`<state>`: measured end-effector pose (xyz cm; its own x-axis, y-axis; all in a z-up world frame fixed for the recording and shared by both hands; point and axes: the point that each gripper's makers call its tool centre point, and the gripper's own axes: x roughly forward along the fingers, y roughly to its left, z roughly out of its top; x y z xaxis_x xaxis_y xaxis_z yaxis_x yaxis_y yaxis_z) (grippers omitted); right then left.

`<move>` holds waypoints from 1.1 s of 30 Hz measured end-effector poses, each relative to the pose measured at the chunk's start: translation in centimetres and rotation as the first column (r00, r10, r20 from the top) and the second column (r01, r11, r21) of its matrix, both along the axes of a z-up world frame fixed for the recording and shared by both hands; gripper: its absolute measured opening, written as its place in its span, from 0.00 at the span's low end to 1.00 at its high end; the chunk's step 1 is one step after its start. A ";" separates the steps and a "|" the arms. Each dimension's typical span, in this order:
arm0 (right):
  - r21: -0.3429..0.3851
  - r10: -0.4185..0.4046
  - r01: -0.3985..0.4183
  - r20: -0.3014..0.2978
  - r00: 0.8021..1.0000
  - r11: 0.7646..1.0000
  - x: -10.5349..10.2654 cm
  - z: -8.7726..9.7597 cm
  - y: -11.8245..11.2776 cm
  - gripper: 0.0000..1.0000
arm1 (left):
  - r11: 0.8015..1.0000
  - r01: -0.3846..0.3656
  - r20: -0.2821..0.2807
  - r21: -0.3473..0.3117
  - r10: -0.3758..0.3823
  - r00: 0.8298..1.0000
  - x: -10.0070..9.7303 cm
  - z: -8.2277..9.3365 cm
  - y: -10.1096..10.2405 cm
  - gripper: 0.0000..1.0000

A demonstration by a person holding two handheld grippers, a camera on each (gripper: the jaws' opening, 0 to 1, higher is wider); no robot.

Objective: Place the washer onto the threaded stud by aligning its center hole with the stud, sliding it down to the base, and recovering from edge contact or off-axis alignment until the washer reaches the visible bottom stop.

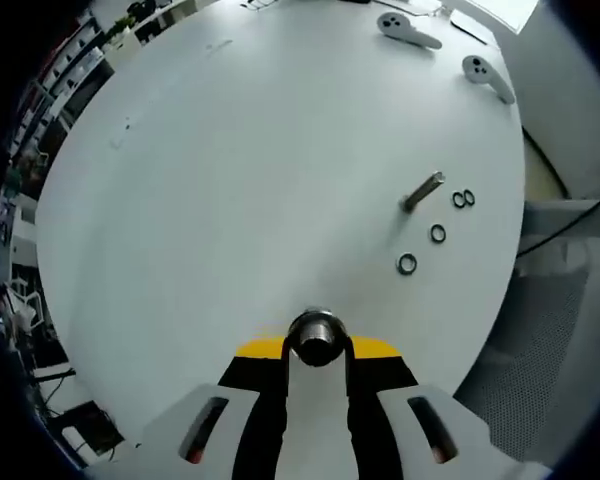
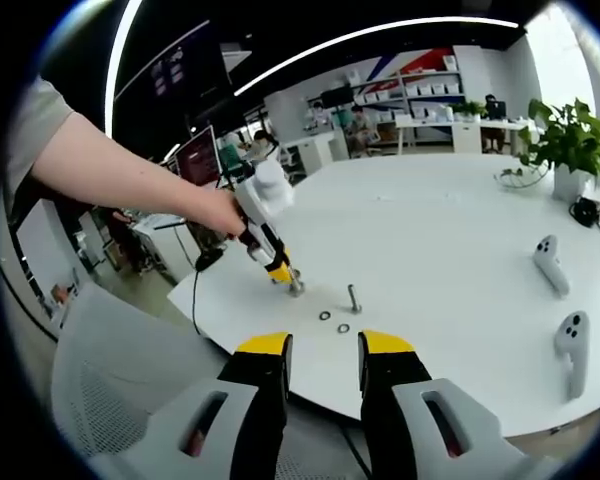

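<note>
Nearest the lens in the left gripper view, the left gripper (image 1: 318,352) has its two yellow-tipped jaws closed against a metal stud (image 1: 317,334), seen end-on as a round grey cylinder rising between the tips. Beyond the stud, on the white table (image 1: 230,180), lie four small dark washers: one washer (image 1: 407,264) closest to the held stud, a second washer (image 1: 438,234) just past it, and a touching pair of washers (image 1: 464,199) farther out. All four rest flat on the tabletop, well apart from the left jaws and untouched by them. Just beside the pair lies a second stud (image 1: 422,191), tilted on its side. At the far edge of the table from the held stud sit two white handheld controllers (image 1: 408,29).

In the right gripper view, the right gripper (image 2: 324,368) stands with its jaws parted by a narrow gap and nothing between them, held off the table's near edge. Past it, the person's bare forearm (image 2: 120,170) reaches in from the left, the hand (image 2: 223,212) grasping the left gripper, which points downward with the stud at its tip touching or almost touching the table. Two washers (image 2: 334,321) and the other stud (image 2: 354,298), apparently upright here, lie just beside that tip. A potted plant (image 2: 568,140) stands across the table.
</note>
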<state>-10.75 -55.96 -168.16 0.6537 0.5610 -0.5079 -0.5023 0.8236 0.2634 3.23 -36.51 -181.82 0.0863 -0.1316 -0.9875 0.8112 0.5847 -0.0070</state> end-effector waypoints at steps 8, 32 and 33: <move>-0.009 0.007 -0.007 -0.006 1.000 1.000 -0.1 -0.2 0.0 0.28 | 1.000 -0.008 -0.012 0.025 0.009 1.000 -0.2 -1.9 0.1 0.19; -0.012 0.037 -0.037 -0.012 0.999 0.999 -0.2 -0.4 0.4 0.27 | 0.996 -0.067 0.021 0.061 0.066 0.998 -1.6 -0.6 4.2 0.27; -0.011 0.038 -0.038 -0.012 0.999 0.999 -0.3 -0.4 0.4 0.27 | 0.995 -0.078 0.017 0.062 0.077 0.997 -1.8 -0.6 4.6 0.27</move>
